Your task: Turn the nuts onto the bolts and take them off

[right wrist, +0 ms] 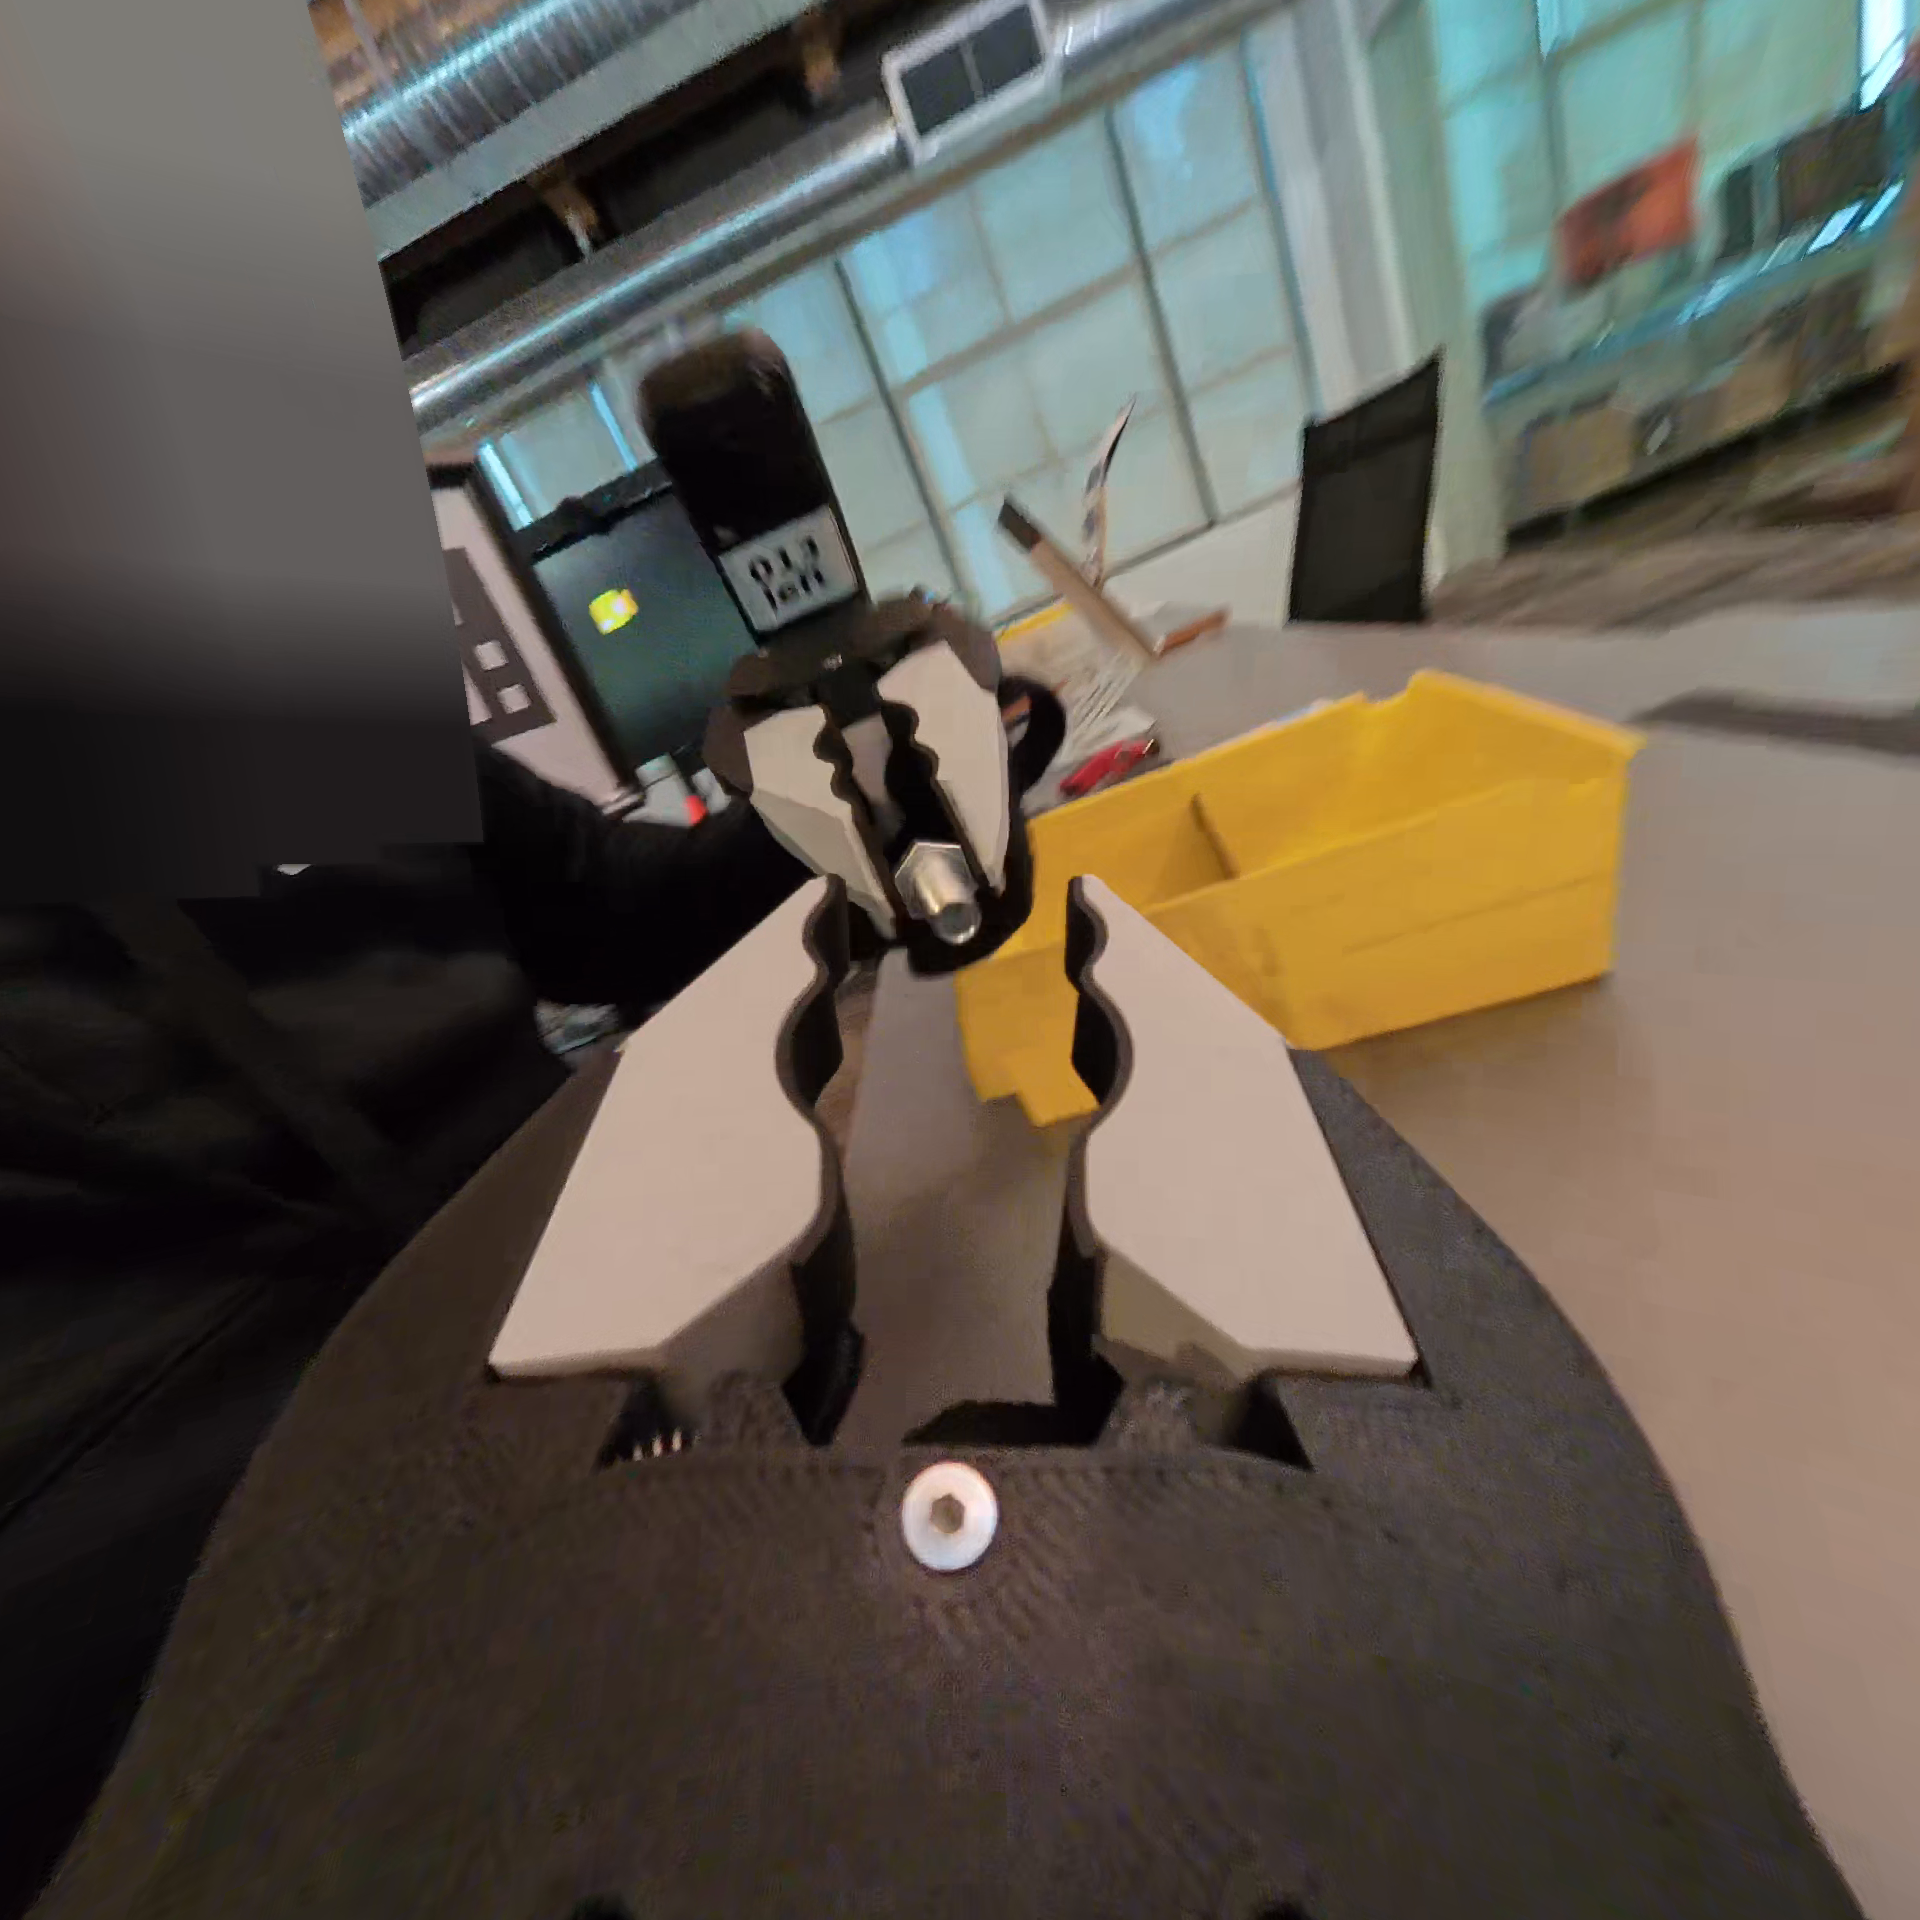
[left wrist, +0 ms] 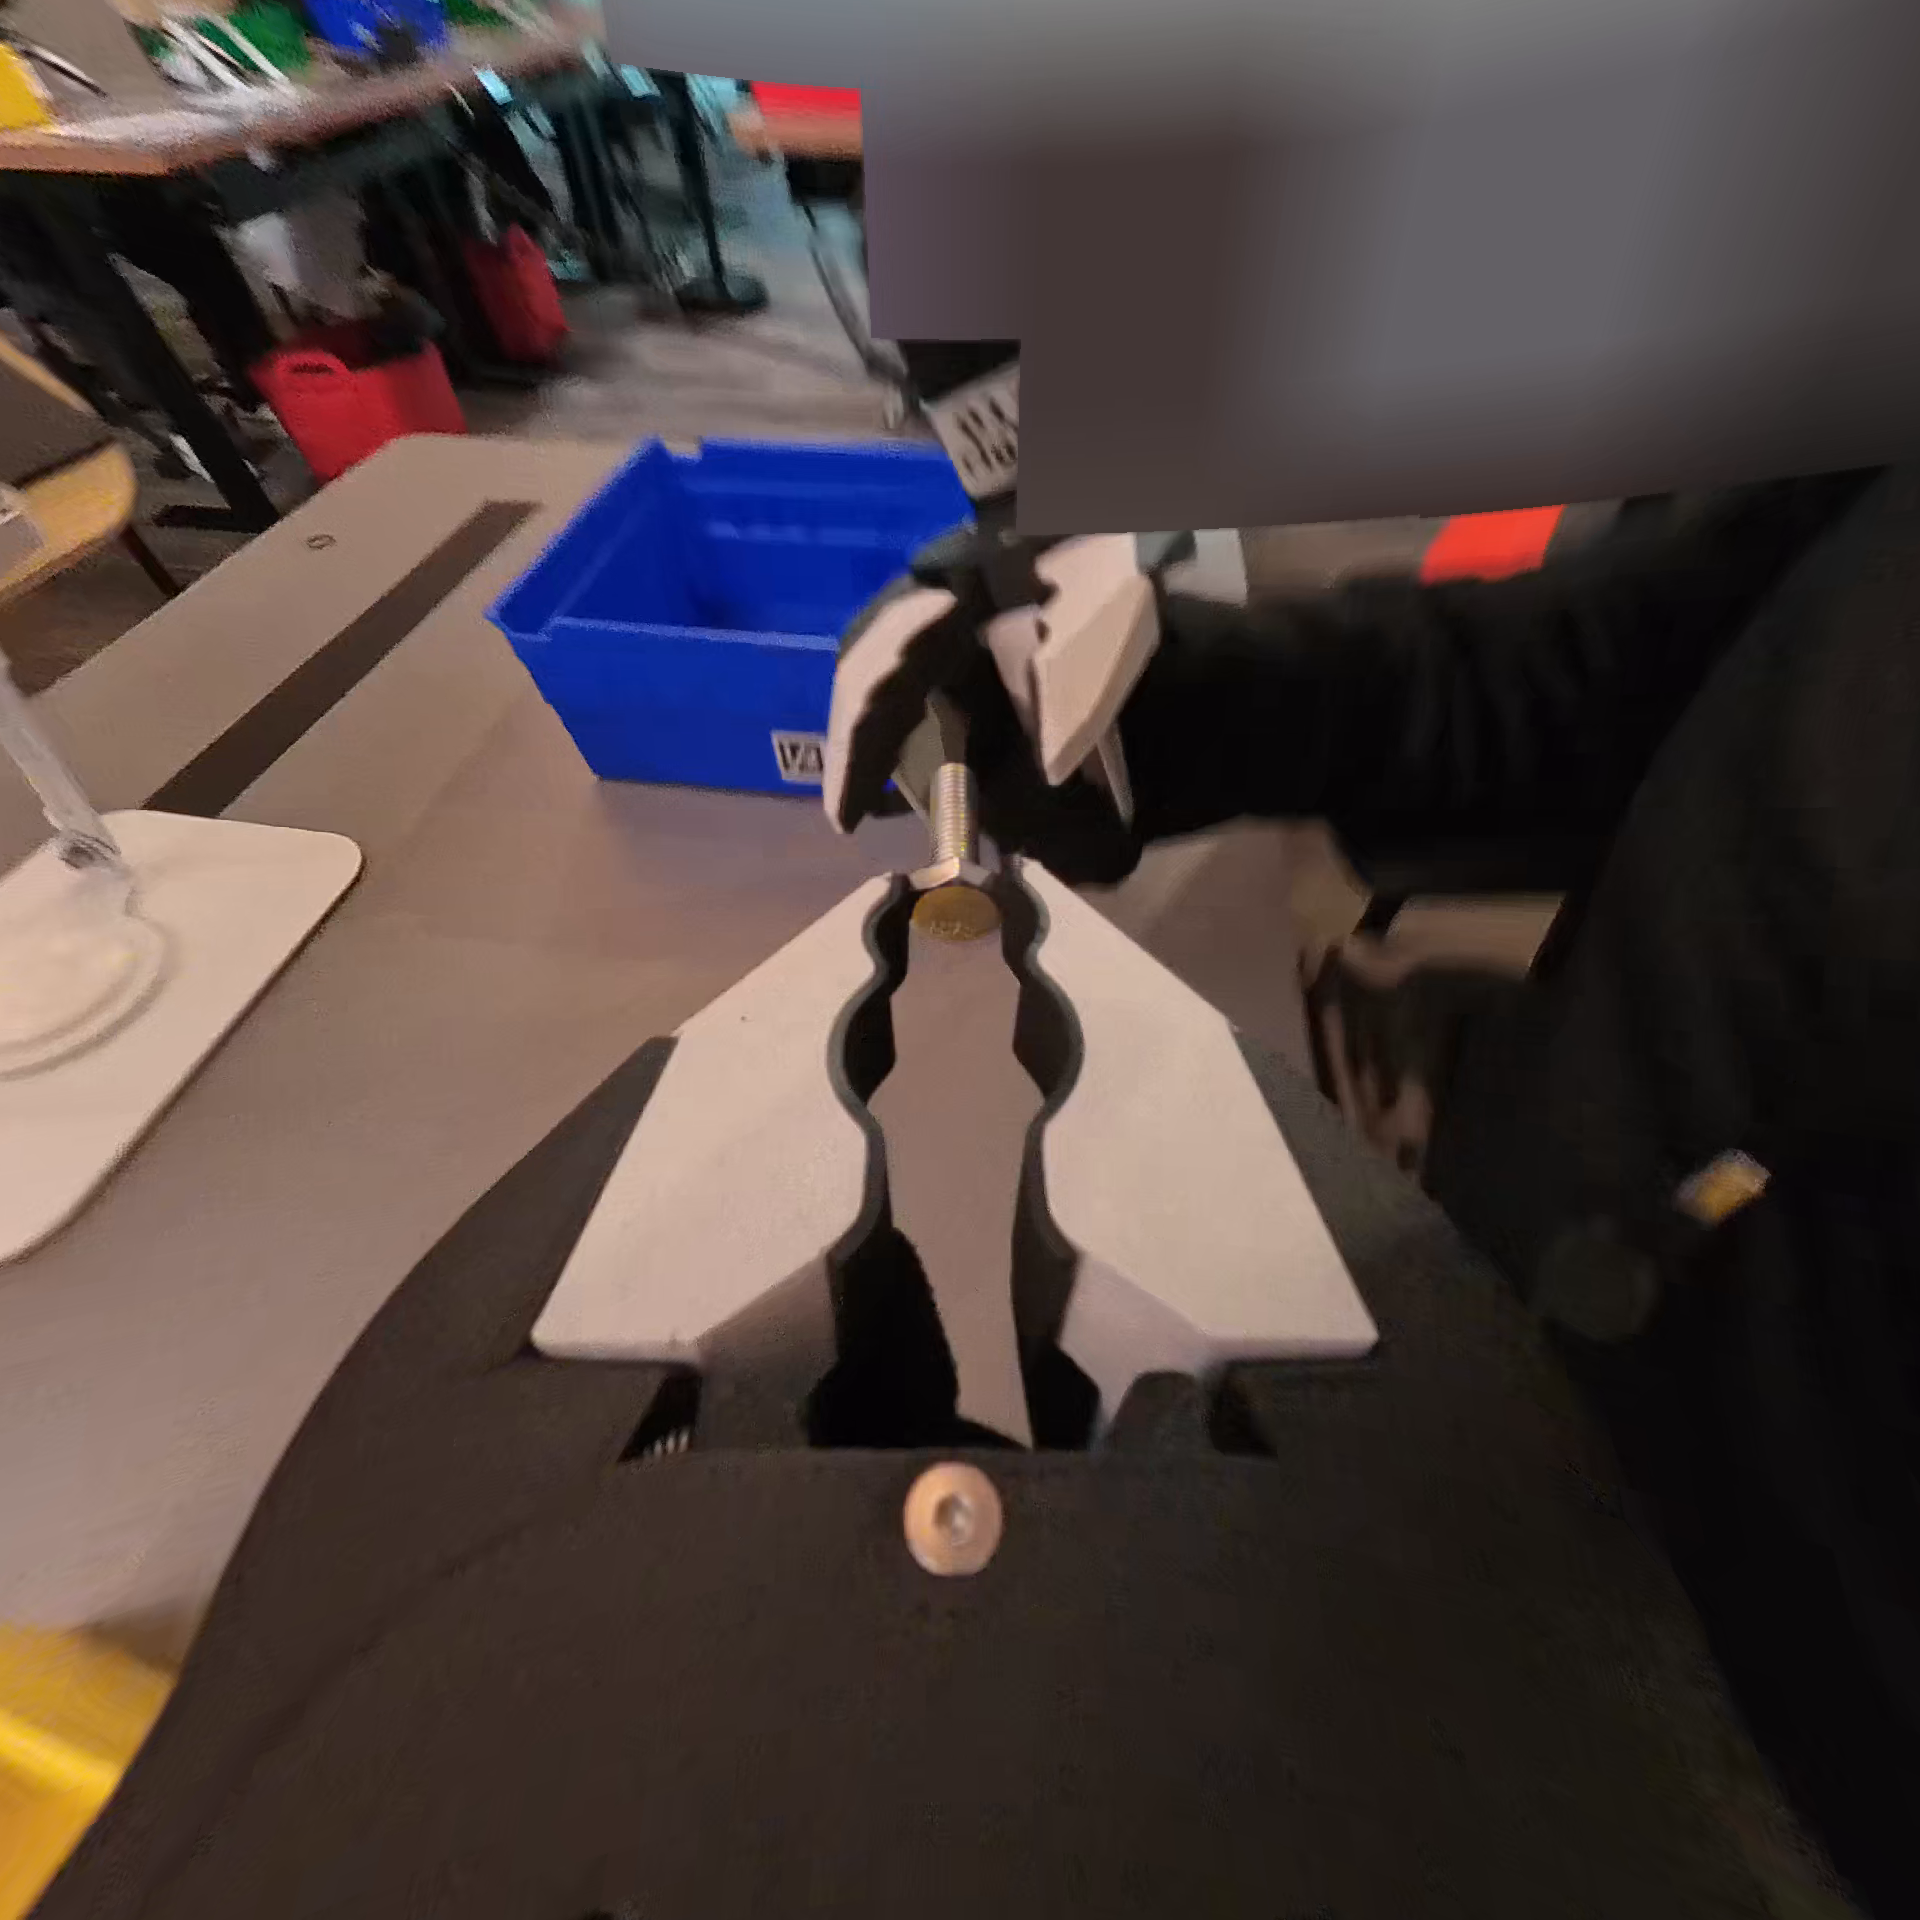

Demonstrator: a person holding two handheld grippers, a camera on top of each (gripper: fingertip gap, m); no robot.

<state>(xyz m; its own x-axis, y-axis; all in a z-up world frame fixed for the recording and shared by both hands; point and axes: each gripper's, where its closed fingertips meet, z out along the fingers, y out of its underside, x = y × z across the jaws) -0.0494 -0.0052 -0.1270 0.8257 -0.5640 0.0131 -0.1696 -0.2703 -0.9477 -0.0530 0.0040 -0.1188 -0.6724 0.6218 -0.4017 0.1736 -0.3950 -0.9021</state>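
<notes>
Above the table (left wrist: pixel 436 966), our left gripper (left wrist: pixel 954 902) pinches the bolt (left wrist: pixel 953 821) by its head. Our right gripper (right wrist: pixel 951 894) stands open and empty, just before the bolt tip; we judge we should next close on the nut (right wrist: pixel 916 871) and turn it.

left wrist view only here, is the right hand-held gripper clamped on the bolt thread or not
Observer: No, the right hand-held gripper is open, fingers wide apart, the bolt clear of both.
Operator: any nut near the thread tip
Observer: None at the tip; a hex piece sits at the thread's base, nut or head I cannot tell.
Operator: anything beyond it
Observer: A yellow bin with a divider, on the table.
</notes>
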